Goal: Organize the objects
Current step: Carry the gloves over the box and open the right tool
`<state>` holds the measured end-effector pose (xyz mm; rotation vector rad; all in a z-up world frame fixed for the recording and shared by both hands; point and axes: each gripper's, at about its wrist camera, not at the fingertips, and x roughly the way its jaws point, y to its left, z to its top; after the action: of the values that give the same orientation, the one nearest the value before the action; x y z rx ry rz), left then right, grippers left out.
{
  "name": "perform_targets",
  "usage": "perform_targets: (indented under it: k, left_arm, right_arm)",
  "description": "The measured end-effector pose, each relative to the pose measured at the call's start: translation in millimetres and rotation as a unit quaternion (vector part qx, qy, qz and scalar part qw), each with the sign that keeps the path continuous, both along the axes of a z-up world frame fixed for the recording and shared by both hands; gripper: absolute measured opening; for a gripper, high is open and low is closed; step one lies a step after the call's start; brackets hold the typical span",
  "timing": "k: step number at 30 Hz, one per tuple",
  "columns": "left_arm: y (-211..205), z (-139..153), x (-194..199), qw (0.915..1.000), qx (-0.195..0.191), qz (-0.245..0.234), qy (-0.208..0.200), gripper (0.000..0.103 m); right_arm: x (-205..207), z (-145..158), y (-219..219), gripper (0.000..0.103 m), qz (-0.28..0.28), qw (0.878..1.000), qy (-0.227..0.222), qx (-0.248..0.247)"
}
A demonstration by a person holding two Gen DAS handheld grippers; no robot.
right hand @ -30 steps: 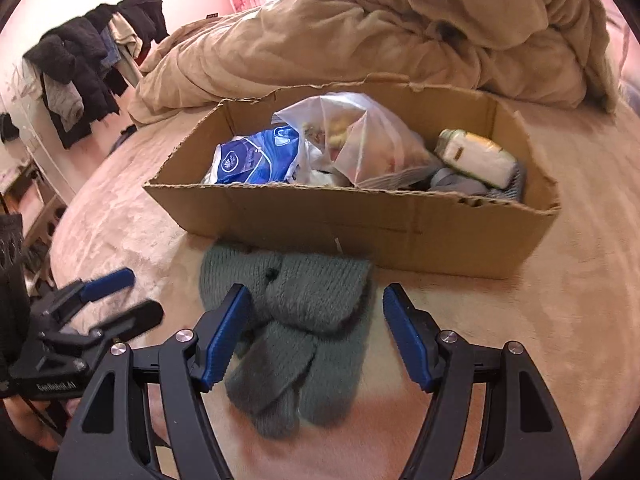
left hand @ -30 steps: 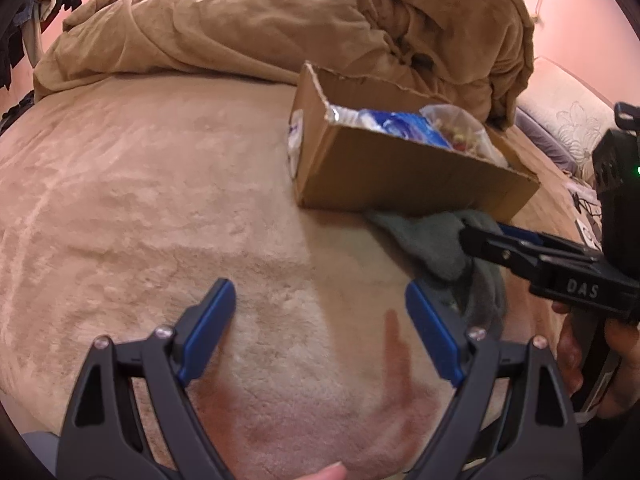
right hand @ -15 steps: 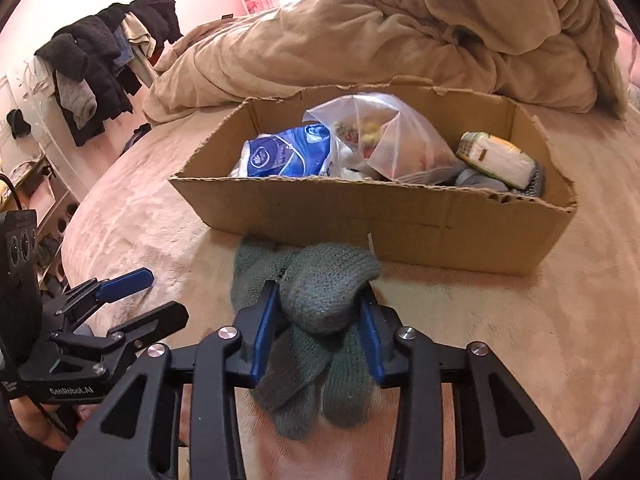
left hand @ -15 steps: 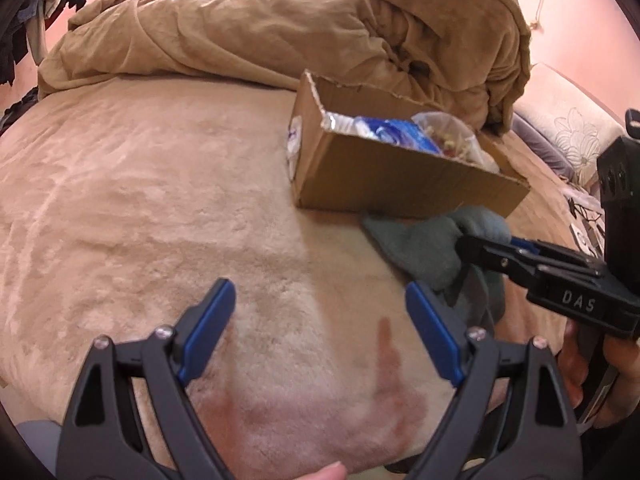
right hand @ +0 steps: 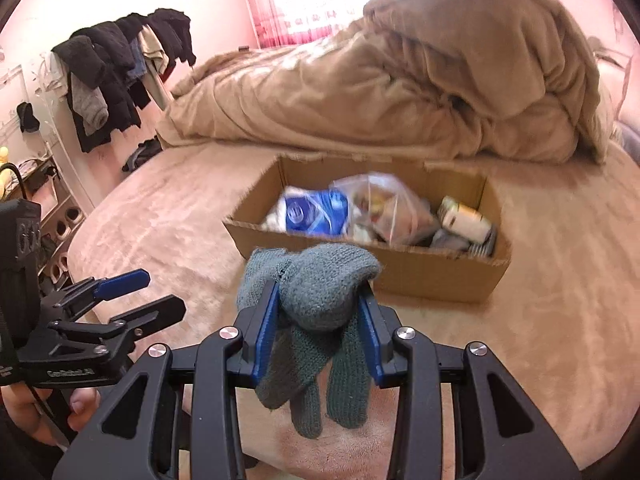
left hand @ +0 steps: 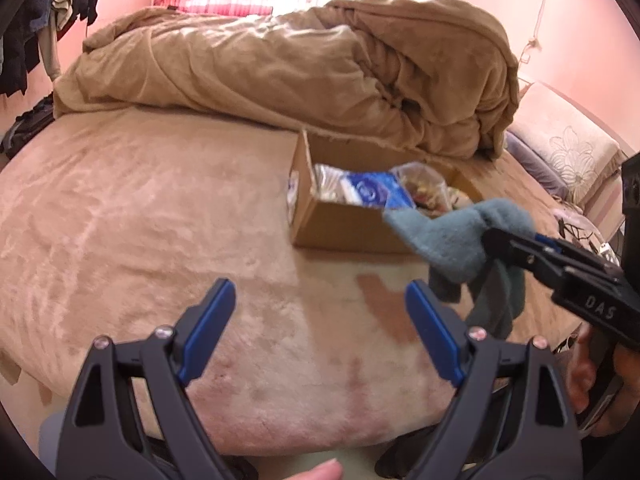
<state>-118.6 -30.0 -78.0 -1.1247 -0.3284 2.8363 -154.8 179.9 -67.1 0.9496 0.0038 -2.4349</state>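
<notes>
Clearly the step in hand is carrying the grey-green knit gloves (right hand: 316, 320) over to the cardboard box (right hand: 400, 276) on the bed (right hand: 160, 224). The right gripper (right hand: 318, 326) is clenched on the bunched middle of the gloves, and they hang clear of the bed just in front of the box's near wall, with the glove fingers dangling below the jaws. The left gripper (left hand: 320, 328) is released, its blue pads spread wide and holding nothing, hovering low over the bed to the left of the box. The box already holds a blue packet (right hand: 316, 212), a clear plastic bag (right hand: 384, 208) and a small jar (right hand: 464, 218) lying on its side, so free room looks scarce. To do this well, the carrying gripper should probably rise until the dangling fingers clear the near rim, travel forward over the contents, and let go only once the whole bundle is past the wall, since a trailing finger could catch the cardboard edge and drag the light box. The soft knit should settle on top of the bag without trouble.
</notes>
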Motion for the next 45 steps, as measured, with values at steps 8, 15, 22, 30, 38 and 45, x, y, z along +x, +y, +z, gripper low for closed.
perform_targets:
  k: [8, 15, 22, 30, 38, 45]
  left_arm:
    - [-4.0, 49.0, -10.7, 0.9981, -0.045, 0.003, 0.042, 0.094]
    - [-14.9, 82.4, -31.5, 0.9958, -0.046, 0.005, 0.079, 0.097]
    - [-24.7, 81.9, -62.4, 0.9956, -0.046, 0.003, 0.082, 0.097]
    - [-45.1, 45.9, -107.2, 0.9983, -0.029, 0.001, 0.050, 0.097]
    - [-64.6, 13.9, -125.8, 0.9995, 0.002, 0.016, 0.026, 0.097]
    - [-61.7, 2.0, -128.6, 0.9999, 0.002, 0.009, 0.014, 0.097]
  right_arm:
    - [0.5, 48.1, -1.3, 0.039, 0.001, 0.999, 0.041, -0.010]
    - [-14.0, 80.5, -5.3, 0.039, 0.005, 0.998, 0.062, -0.024]
    - [-45.9, 85.7, -18.9, 0.039, 0.009, 0.997, 0.069, -0.018]
    - [-90.7, 58.5, -41.2, 0.039, 0.017, 0.999, 0.035, -0.028]
    - [-131.8, 11.9, -61.3, 0.039, 0.018, 0.999, -0.012, -0.031]
    - [-156.1, -26.1, -70.8, 0.040, 0.007, 0.999, -0.043, -0.008]
